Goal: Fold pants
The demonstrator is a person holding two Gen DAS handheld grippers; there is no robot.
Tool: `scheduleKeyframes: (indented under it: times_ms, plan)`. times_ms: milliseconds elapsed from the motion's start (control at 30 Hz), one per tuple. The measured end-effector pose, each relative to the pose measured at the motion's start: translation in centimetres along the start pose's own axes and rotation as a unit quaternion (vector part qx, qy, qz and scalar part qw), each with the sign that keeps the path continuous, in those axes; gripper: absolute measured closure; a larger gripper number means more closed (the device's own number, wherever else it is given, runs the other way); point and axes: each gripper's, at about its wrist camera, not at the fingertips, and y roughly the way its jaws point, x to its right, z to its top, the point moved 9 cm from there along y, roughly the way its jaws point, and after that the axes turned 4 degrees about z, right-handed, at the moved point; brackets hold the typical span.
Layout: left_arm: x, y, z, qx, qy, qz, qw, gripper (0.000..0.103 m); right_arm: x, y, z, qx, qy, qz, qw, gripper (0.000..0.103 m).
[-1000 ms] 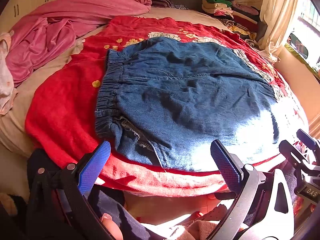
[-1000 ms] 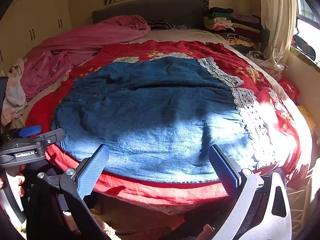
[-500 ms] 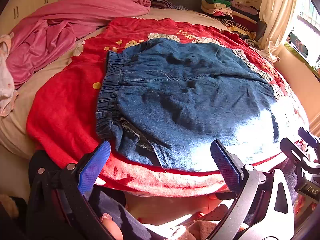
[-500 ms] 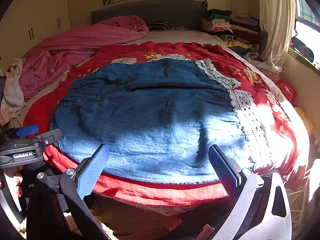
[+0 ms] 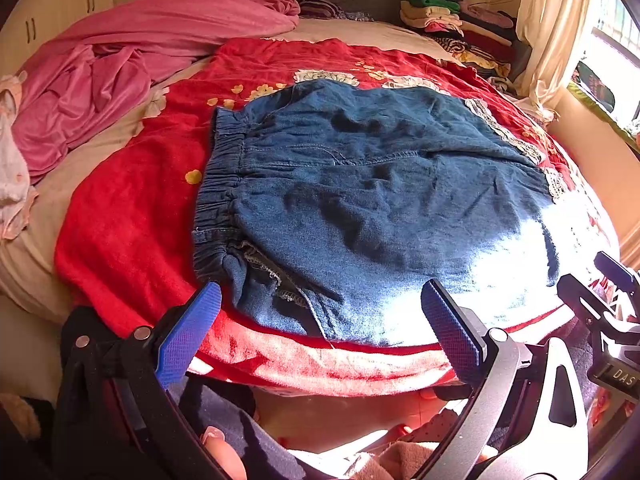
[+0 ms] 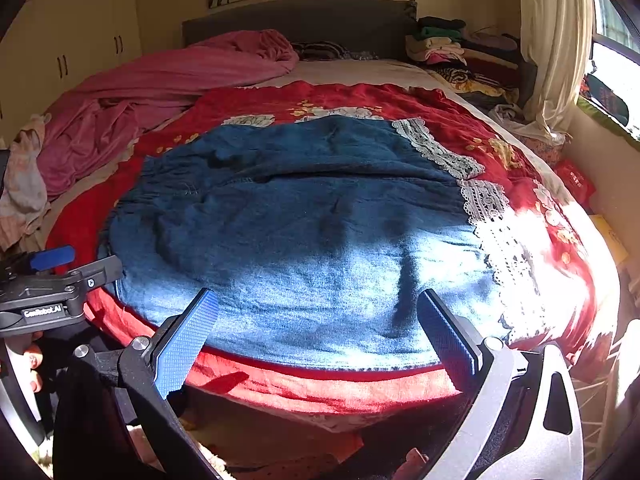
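Observation:
Blue denim pants lie flat on a red blanket on the bed, elastic waistband at the left, lace-trimmed hems at the right. They also show in the right wrist view. My left gripper is open and empty, held off the bed's near edge below the waist end. My right gripper is open and empty, off the near edge by the leg end. Each gripper shows at the edge of the other's view.
A pink quilt is heaped at the far left of the bed. Stacked folded clothes sit at the far right by the curtain. Wardrobe doors stand at the left. The headboard is behind.
Both grippers have drawn slightly back and up from the bed edge, staying open. The pants have not moved.

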Motion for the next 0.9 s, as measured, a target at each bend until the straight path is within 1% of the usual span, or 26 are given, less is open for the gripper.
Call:
scheduleKeyframes:
  times_ms: [200, 400, 600, 700, 833, 900]
  plan:
    - [0.0, 0.2, 0.6, 0.003, 0.003, -0.002, 1.0, 0.009, -0.1, 0.7, 0.2, -0.008, -0.001, 0.003, 1.0, 0.004]
    - [-0.9, 0.9, 1.8, 0.006, 0.001, -0.002, 1.0, 0.009, -0.2, 1.9, 1.4, -0.016, -0.01, 0.011, 1.0, 0.004]
    - [-3.6, 2.0, 4.6, 0.018, -0.019, 0.003, 0.9996, 0.009, -0.9, 3.7, 4.7, -0.016, -0.038, 0.03, 0.999, 0.004]
    - [-5.4, 2.9, 6.2, 0.022, -0.023, 0.021, 0.9993, 0.009, -1.3, 4.9, 6.7, -0.012, -0.06, 0.027, 0.998, 0.004]
    - [-7.5, 4.4, 8.4, 0.024, -0.03, 0.031, 0.9988, 0.009, -1.6, 7.1, 9.2, -0.022, -0.058, 0.048, 0.997, 0.004]
    - [-8.5, 5.2, 9.5, 0.026, -0.033, 0.042, 0.9982, 0.009, -2.0, 8.1, 10.6, -0.018, -0.075, 0.041, 0.996, 0.004]
